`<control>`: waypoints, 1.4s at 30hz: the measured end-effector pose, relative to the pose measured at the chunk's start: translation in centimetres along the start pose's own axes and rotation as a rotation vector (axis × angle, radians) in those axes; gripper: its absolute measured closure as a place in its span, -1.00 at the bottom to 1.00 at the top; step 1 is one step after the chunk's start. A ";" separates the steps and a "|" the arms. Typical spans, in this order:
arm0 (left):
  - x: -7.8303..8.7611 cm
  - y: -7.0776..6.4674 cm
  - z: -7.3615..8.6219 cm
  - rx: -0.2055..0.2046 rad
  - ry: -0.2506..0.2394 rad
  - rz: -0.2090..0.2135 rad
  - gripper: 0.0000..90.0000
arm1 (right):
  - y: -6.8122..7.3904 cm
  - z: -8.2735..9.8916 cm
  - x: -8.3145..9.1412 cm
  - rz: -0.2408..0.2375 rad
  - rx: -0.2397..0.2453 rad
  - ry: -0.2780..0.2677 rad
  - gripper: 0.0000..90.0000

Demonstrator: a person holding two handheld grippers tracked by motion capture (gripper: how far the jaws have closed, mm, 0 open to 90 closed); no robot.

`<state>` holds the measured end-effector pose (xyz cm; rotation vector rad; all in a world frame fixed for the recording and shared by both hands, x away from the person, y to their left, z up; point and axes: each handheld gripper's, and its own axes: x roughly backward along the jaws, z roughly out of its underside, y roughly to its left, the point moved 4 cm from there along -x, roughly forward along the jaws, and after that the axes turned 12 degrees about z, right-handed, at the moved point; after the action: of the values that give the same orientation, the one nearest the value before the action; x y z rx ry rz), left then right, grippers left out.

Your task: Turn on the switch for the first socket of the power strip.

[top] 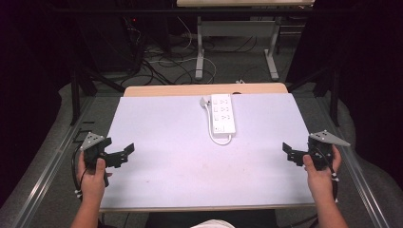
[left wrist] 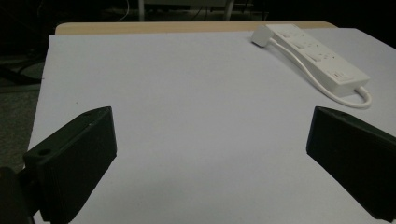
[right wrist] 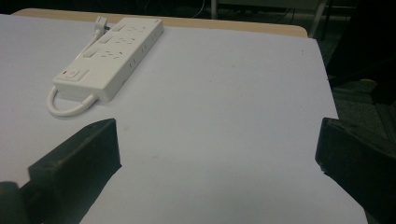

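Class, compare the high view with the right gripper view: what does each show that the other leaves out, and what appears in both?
High view alone: the person's two hands, the left tool, open, the right tool, also open, and the floor cables beyond the table.
Right gripper view alone: the red switch on the power strip, seen close, between that tool's own wide-apart black jaws.
Both: the white power strip with its looped cord and plug, lying on the white table top.

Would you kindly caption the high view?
Two open grippers flank a white power strip on a white table.
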<state>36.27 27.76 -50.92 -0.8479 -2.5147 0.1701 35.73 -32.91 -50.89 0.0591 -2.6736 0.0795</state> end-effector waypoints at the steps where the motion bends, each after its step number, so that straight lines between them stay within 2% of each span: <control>1: 0.0 0.0 -0.1 0.001 -0.008 0.003 -0.97 | -0.2 0.1 0.1 0.009 0.006 -0.001 -1.00; 3: 0.2 0.0 0.0 0.013 -0.005 0.009 -0.97 | -0.2 0.1 -0.1 0.014 -0.007 -0.009 -1.00; 4: 0.1 0.0 -0.1 0.020 -0.020 0.009 -0.97 | -0.2 0.2 0.0 0.004 -0.006 0.003 -1.00; 9: 0.0 0.0 0.1 0.024 -0.020 0.009 -0.97 | -0.2 0.1 -0.2 0.014 -0.013 0.006 -1.00; 11: 0.0 -0.1 0.2 0.015 -0.004 0.013 -0.97 | -0.1 0.0 -0.2 0.016 -0.005 -0.009 -1.00; 12: 0.0 -0.2 0.2 0.014 -0.002 0.013 -0.97 | 0.0 -0.2 -0.4 0.023 -0.009 -0.050 -1.00; 13: 0.0 -0.2 0.1 0.008 -0.005 0.013 -0.97 | -0.1 -0.2 -0.1 0.019 0.002 -0.022 -1.00; 17: 0.2 -0.3 0.0 0.015 -0.005 0.007 -0.97 | 0.1 -0.6 0.0 0.025 -0.023 -0.032 -1.00; 26: 0.7 -0.3 -0.2 0.020 -0.008 -0.004 -0.97 | 1.0 -1.6 -0.2 0.023 -0.017 -0.017 -1.00; 29: 0.7 -0.4 -0.2 0.017 -0.007 -0.004 -0.97 | 1.4 -2.0 -0.3 0.012 0.005 -0.007 -1.00; 30: 0.8 -0.3 -0.2 0.018 -0.006 -0.004 -0.97 | 1.7 -2.2 -0.3 0.002 0.019 0.022 -1.00; 33: 0.8 -0.3 -0.2 0.022 -0.007 -0.005 -0.97 | 2.2 -2.7 -0.5 -0.012 0.033 0.008 -1.00; 40: 0.8 -0.3 -0.1 0.027 -0.006 -0.007 -0.97 | 2.8 -3.9 -0.6 -0.028 0.061 0.020 -1.00; 42: 0.8 -0.3 -0.1 0.028 -0.008 -0.008 -0.97 | 3.1 -4.3 -0.7 -0.020 0.067 0.012 -1.00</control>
<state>35.64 27.99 -50.41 -0.8279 -2.5171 0.2064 38.04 -29.51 -47.54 0.1069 -2.6571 0.1621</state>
